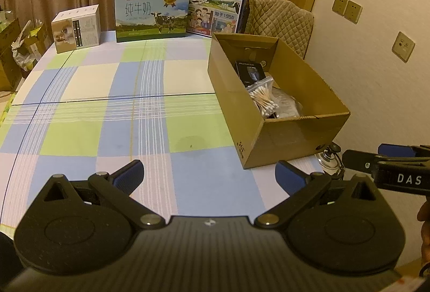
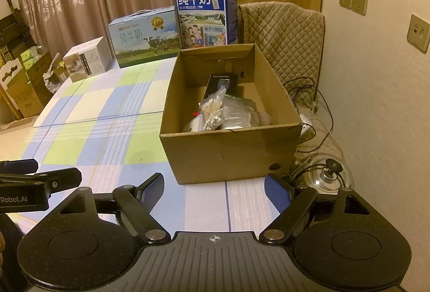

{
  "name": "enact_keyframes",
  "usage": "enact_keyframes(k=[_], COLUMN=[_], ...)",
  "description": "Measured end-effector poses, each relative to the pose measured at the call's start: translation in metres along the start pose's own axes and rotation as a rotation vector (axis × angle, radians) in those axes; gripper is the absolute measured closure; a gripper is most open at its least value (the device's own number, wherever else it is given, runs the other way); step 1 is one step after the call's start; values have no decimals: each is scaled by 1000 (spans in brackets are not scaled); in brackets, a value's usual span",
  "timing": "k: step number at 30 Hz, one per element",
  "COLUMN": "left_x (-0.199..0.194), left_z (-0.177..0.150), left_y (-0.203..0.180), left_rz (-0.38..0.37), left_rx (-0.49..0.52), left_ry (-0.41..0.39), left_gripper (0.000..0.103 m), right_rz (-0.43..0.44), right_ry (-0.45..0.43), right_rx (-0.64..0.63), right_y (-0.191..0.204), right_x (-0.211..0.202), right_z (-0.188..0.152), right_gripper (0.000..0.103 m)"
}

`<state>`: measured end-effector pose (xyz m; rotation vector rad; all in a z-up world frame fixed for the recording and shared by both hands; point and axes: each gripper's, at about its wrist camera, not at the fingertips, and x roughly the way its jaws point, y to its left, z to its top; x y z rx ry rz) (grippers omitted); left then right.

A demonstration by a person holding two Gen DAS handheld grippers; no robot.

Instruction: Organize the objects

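An open cardboard box (image 1: 301, 130) (image 2: 228, 149) stands at the table's right edge. Inside lie a bag of cotton swabs (image 1: 262, 98) (image 2: 212, 110), a black packet (image 1: 248, 71) (image 2: 220, 82) and some clear plastic packaging (image 2: 239, 114). My left gripper (image 1: 209, 176) is open and empty, low over the checked tablecloth, left of the box's near corner. My right gripper (image 2: 213, 188) is open and empty, just in front of the box's near wall. Each gripper's fingers also show at the edge of the other's view, the right gripper (image 1: 387, 168) and the left gripper (image 2: 40, 179).
Two milk cartons (image 1: 151, 13) (image 1: 217, 5) and a small white box (image 1: 76, 28) stand along the table's far edge. A quilted chair (image 2: 285, 36) is behind the cardboard box. A glass lid (image 2: 328, 173) and cables (image 2: 309, 109) lie on the floor to the right. Cardboard clutter (image 2: 24, 82) is at the left.
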<state>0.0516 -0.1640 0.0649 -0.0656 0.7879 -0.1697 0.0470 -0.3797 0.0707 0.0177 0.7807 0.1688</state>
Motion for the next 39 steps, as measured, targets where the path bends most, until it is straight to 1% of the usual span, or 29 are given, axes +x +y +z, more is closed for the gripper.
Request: enact_keyframes(k=[30,36,39], left_x=[2,3,2], left_z=[-1,-2,-3], left_y=[-4,-5,-3], left_rz=[-4,-3,7], left_rx=[10,23,11], left_ry=[0,-7,-15], left_gripper=[1,1,1], right_rz=[2,3,2], right_ry=[0,-1,-1], right_rx=[3,4,4], right_y=[1,1,2], right_x=[1,1,0], right_z=[2,2,2], right_gripper=[24,24,24])
